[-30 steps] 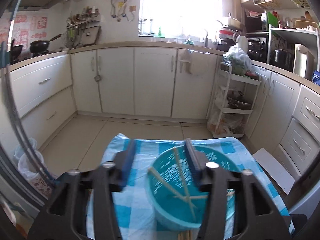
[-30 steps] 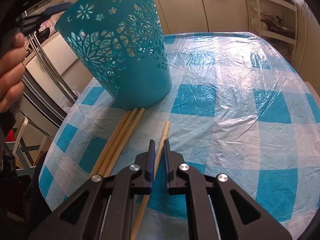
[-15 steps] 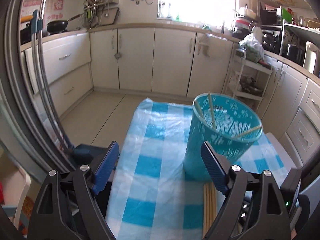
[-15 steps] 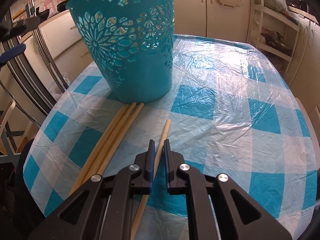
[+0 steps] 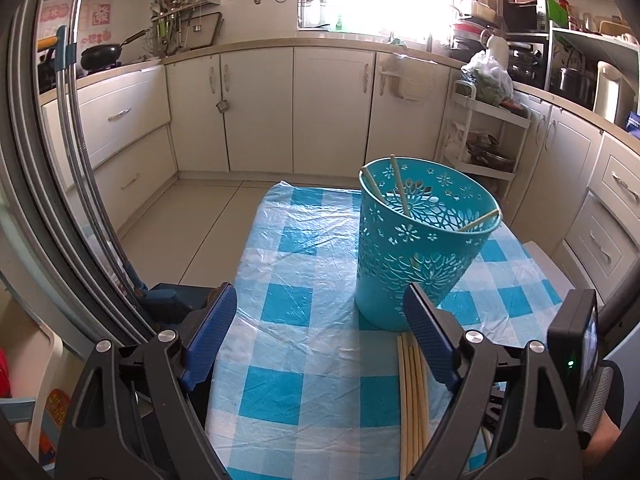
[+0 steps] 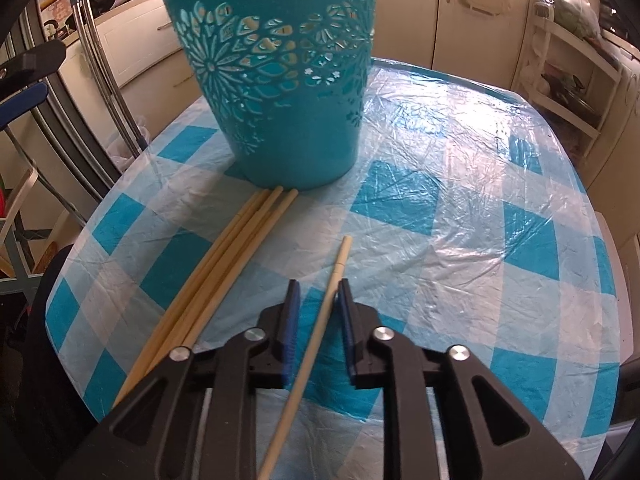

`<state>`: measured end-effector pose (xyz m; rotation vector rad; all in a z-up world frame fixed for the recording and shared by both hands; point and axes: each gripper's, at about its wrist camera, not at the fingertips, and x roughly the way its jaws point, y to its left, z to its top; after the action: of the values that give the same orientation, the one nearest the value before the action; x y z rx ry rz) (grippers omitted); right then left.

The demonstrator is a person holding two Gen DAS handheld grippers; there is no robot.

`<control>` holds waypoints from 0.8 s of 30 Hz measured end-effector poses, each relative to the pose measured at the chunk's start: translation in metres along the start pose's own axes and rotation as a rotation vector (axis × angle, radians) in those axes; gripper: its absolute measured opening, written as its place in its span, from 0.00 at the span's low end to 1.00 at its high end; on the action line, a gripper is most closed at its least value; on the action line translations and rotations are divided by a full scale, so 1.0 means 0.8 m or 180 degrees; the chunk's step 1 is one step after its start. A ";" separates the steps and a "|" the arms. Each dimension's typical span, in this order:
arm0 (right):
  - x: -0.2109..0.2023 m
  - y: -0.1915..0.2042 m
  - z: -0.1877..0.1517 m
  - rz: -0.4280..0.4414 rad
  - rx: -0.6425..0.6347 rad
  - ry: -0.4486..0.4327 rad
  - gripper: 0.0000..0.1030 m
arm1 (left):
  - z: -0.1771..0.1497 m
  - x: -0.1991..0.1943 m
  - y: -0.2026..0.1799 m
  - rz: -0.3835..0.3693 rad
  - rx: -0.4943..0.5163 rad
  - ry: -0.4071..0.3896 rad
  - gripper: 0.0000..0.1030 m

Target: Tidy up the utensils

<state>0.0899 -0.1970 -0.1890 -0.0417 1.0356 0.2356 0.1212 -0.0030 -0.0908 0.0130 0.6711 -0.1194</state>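
Observation:
A teal cut-out basket stands on the blue-checked tablecloth with three chopsticks leaning inside. A bundle of several chopsticks lies in front of its base. A single chopstick lies apart to their right. My right gripper straddles that chopstick low over the cloth. Its jaws are opening and the pads stand clear of the stick. My left gripper is open wide and empty, near the table's left side, short of the basket.
White kitchen cabinets ring the room, with a white storage trolley beyond the table. Metal rails rise at the left. The table edge curves round at the left and far side.
My left gripper pulled back and left from above the basket and its jaws spread wide. My right gripper's jaws, close together on the single chopstick before, have parted around it.

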 end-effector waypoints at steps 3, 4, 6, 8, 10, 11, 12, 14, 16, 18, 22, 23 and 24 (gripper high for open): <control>0.002 0.010 0.001 -0.0103 -0.0081 -0.0027 0.22 | -0.002 -0.001 -0.003 0.0000 0.0030 0.0015 0.80; 0.002 0.011 0.001 -0.0106 -0.0093 -0.0029 0.19 | -0.002 -0.002 -0.003 0.0000 0.0036 0.0023 0.80; 0.001 0.009 0.003 -0.0077 -0.0100 0.0007 0.11 | -0.005 -0.002 -0.002 -0.0004 0.0035 0.0045 0.81; 0.000 0.007 0.004 -0.0077 -0.0099 0.0062 0.11 | -0.007 -0.001 0.000 -0.0005 0.0023 0.0069 0.81; 0.000 0.004 0.004 -0.0081 -0.0088 0.0090 0.11 | -0.008 0.000 0.002 -0.0004 0.0007 0.0086 0.81; 0.000 0.005 0.005 -0.0087 -0.0108 0.0099 0.11 | -0.009 0.001 0.003 -0.0009 -0.0006 0.0101 0.81; 0.000 0.007 0.005 -0.0108 -0.0138 0.0106 0.11 | -0.009 0.001 0.003 -0.0015 -0.0009 0.0111 0.81; 0.000 0.012 0.005 -0.0171 -0.0216 0.0100 0.09 | -0.010 0.000 0.002 -0.0016 -0.0001 0.0116 0.81; 0.000 0.015 0.004 -0.0177 -0.0246 0.0078 0.07 | -0.010 -0.001 0.001 -0.0017 0.0018 0.0115 0.81; 0.001 0.013 0.002 -0.0149 -0.0185 0.0061 0.07 | -0.011 -0.002 0.001 -0.0020 0.0033 0.0117 0.81; 0.000 0.009 0.001 -0.0109 -0.0087 0.0043 0.07 | -0.017 0.001 0.001 -0.0029 0.0028 0.0187 0.81; 0.000 0.009 0.001 -0.0111 -0.0084 0.0042 0.07 | -0.018 0.002 0.002 -0.0029 0.0029 0.0212 0.81; 0.000 0.008 0.001 -0.0107 -0.0074 0.0044 0.07 | -0.019 0.003 0.001 -0.0026 0.0035 0.0239 0.81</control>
<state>0.0893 -0.1905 -0.1882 -0.0818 1.0453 0.2169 0.1136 -0.0021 -0.1042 0.0255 0.7454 -0.1310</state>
